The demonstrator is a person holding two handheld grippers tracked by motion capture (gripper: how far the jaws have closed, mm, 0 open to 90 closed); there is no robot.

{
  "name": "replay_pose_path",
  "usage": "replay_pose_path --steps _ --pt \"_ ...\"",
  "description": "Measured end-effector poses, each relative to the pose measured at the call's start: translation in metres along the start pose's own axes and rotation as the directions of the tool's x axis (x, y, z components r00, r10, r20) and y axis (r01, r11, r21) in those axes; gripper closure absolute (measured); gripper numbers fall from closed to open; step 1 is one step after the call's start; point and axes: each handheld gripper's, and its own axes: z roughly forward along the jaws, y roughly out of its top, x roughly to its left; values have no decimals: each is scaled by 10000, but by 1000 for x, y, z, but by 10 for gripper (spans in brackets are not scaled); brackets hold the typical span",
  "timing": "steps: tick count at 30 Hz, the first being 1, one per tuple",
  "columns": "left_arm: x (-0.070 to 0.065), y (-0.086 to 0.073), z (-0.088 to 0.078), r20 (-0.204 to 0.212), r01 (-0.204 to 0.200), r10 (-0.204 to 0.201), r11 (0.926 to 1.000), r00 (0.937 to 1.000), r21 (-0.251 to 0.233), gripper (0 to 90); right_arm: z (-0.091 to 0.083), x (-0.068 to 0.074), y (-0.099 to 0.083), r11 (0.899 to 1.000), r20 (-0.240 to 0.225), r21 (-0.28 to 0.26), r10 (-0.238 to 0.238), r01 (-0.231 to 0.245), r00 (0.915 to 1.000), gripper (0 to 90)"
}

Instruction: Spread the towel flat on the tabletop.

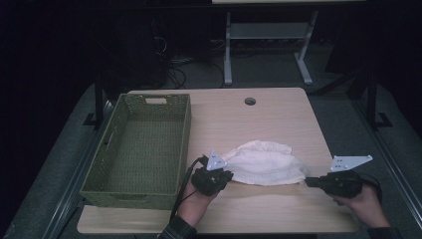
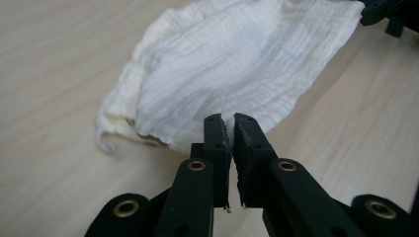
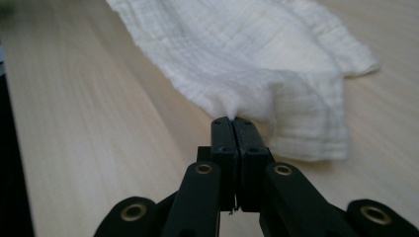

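A white crinkled cloth (image 1: 263,162) lies spread on the wooden table (image 1: 259,119), right of a green woven basket (image 1: 142,149). My left gripper (image 1: 226,174) is shut on the cloth's near left corner; in the left gripper view the fabric (image 2: 237,69) is pinched between the black jaws (image 2: 228,121). My right gripper (image 1: 307,182) is shut on the cloth's near right corner; in the right gripper view the cloth (image 3: 257,64) bunches into the closed jaws (image 3: 233,120). The other gripper's tip (image 2: 385,12) holds the far corner.
The basket is empty and stands along the table's left side. A round cable hole (image 1: 250,101) sits near the table's far edge. Beyond the table stand a white desk frame (image 1: 268,45) and dark equipment.
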Motion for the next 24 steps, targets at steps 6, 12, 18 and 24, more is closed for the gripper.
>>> replay_pose_path --steps 6,12,18,24 --pt "-10 -16 -4 128 142 -148 9988 9998 459 840 -7 11 -14 9999 -468 143 -20 27 9989 875" --pt "-8 -16 -1 -9 250 -250 9991 9997 352 758 -14 9 -15 9994 -516 -346 59 -77 9986 795" --pt "-1 -6 14 -266 -47 56 9995 9996 313 702 -3 -6 -4 9993 182 -377 65 -58 9998 797" --pt "15 8 27 -580 -45 54 9999 9983 155 690 8 -21 12 9989 638 -459 44 -15 9980 799"
